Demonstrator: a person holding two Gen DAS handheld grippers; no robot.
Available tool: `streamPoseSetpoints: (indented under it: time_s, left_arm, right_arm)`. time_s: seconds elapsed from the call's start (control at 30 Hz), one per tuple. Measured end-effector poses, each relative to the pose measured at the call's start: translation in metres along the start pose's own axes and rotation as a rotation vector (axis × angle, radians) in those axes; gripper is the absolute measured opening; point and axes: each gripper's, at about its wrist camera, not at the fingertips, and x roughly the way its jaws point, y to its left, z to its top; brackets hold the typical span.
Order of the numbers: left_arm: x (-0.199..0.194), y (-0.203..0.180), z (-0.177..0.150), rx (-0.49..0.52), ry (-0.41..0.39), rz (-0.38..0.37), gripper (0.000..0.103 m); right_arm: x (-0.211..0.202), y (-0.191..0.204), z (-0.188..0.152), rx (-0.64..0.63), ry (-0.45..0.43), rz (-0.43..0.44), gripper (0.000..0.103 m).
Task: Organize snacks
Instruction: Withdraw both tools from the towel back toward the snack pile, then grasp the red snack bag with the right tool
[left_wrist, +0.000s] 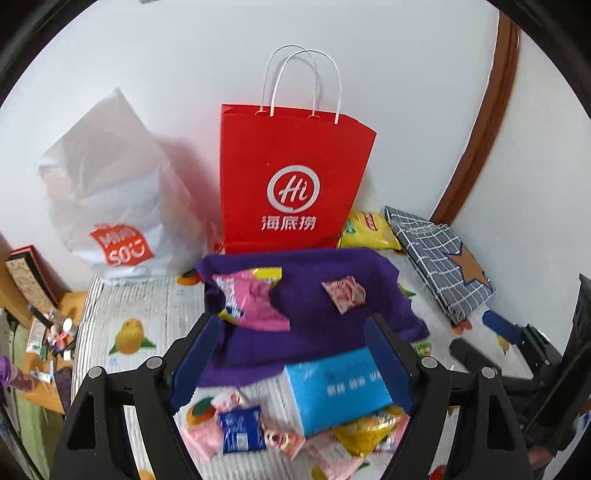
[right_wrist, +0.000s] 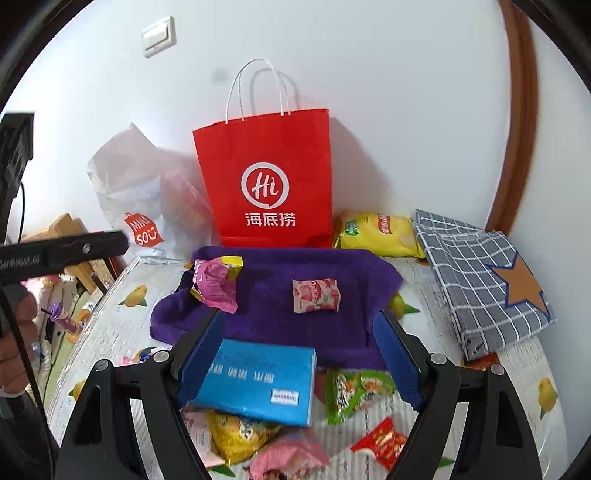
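Okay, your table with the white fruit-print cover (left_wrist: 147, 306) is carrying everything, pushed against a white wall. Standing at the back is a red paper carrier bag with white twisted handles (left_wrist: 291, 177), upright, touching the wall. Just left of it a translucent white plastic shopping bag with an orange logo (left_wrist: 110, 206) is slumping. To the right a folded grey checked fabric bag with a brown star patch (right_wrist: 480, 277) is lying flat. Spread in front of the red bag is a purple towel (right_wrist: 280, 325). A blue rectangular tissue pack (right_wrist: 255, 384) is overlapping the towel's near edge.

Snacks: a yellow crisp packet (right_wrist: 376, 234) is sitting between the red bag and the checked bag. On the towel a crumpled pink wrapper (right_wrist: 216, 284) and a small pink strawberry-print sachet (right_wrist: 316, 295) are lying well apart. More small packets are heaped near you, among them a green wrapped sweet pack (right_wrist: 354, 391) and a small dark blue sachet (left_wrist: 242, 430).

Your left gripper (left_wrist: 291, 358) is hovering with jaws wide, holding nothing. Your right gripper (right_wrist: 299, 354) is likewise spread wide and empty above the tissue pack.
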Motion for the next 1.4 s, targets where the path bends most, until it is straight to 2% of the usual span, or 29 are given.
streamPoseSetpoints:
  time_s: [0.17,0.33,0.53,0.8,1.1,1.23,1.37,1.4]
  left_arm:
    - [-0.014,0.001,-0.029,0.000,0.003,0.026,0.080]
    - [-0.023,0.010,-0.054,-0.035,0.004,0.056,0.080]
    - [-0.015,0.023,-0.081,-0.095,0.032,0.082,0.080]
    - [0.011,0.037,-0.114,-0.159,0.097,0.099,0.080]
    - [0.025,0.027,-0.126,-0.129,0.128,0.124,0.080]
    - [0.027,0.029,-0.126,-0.142,0.126,0.135,0.080]
    - [0.029,0.039,-0.129,-0.162,0.121,0.150,0.080]
    - [0.030,0.042,-0.130,-0.167,0.125,0.156,0.080]
  right_arm:
    - [-0.015,-0.007,-0.017,0.008,-0.015,-0.055,0.082]
    - [-0.025,-0.013,-0.033,0.012,0.007,-0.028,0.082]
    - [-0.025,-0.028,-0.052,0.006,0.034,-0.012,0.082]
    - [0.005,-0.056,-0.088,-0.050,0.100,-0.041,0.080]
    - [0.044,-0.070,-0.131,-0.226,0.190,-0.098,0.076]
    - [0.066,-0.081,-0.135,-0.215,0.245,-0.085,0.076]
    - [0.075,-0.093,-0.133,-0.159,0.249,-0.050,0.075]
    - [0.075,-0.095,-0.132,-0.145,0.250,-0.045,0.066]
